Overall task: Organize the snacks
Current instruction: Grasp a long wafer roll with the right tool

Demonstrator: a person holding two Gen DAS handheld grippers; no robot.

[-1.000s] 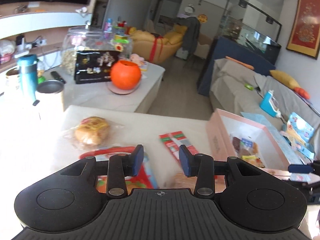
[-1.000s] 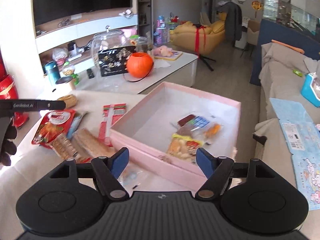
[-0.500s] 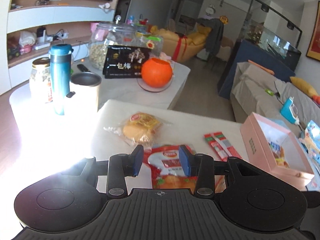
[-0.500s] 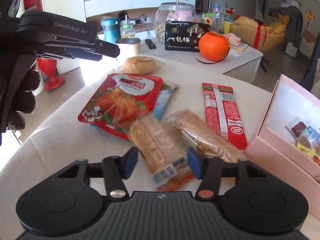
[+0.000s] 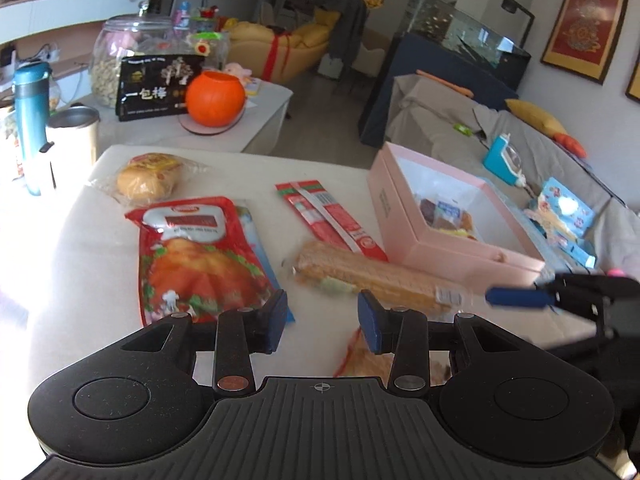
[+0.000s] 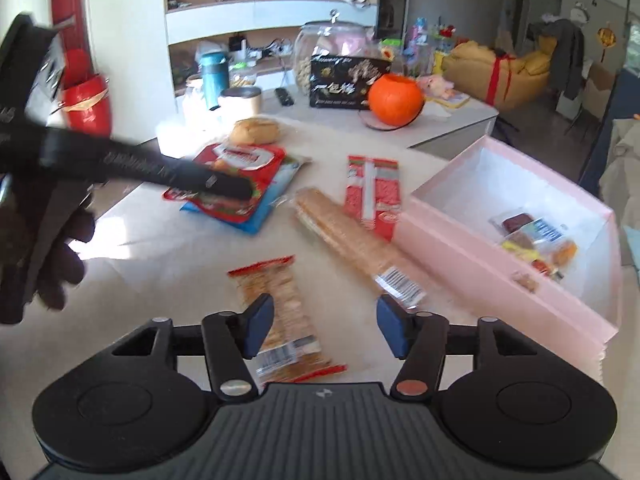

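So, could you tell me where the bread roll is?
In the left wrist view, the bread roll lies at the table's far left, behind the red chicken packet.

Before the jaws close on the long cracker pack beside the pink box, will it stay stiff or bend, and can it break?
The long cracker pack probably stays fairly stiff: it looks like a straight stack in clear wrap. The contents are likely brittle, so a hard squeeze may crack them. The film looks glossy and may slip; gripping it near the middle seems safer than at the barcode end by the pink box.
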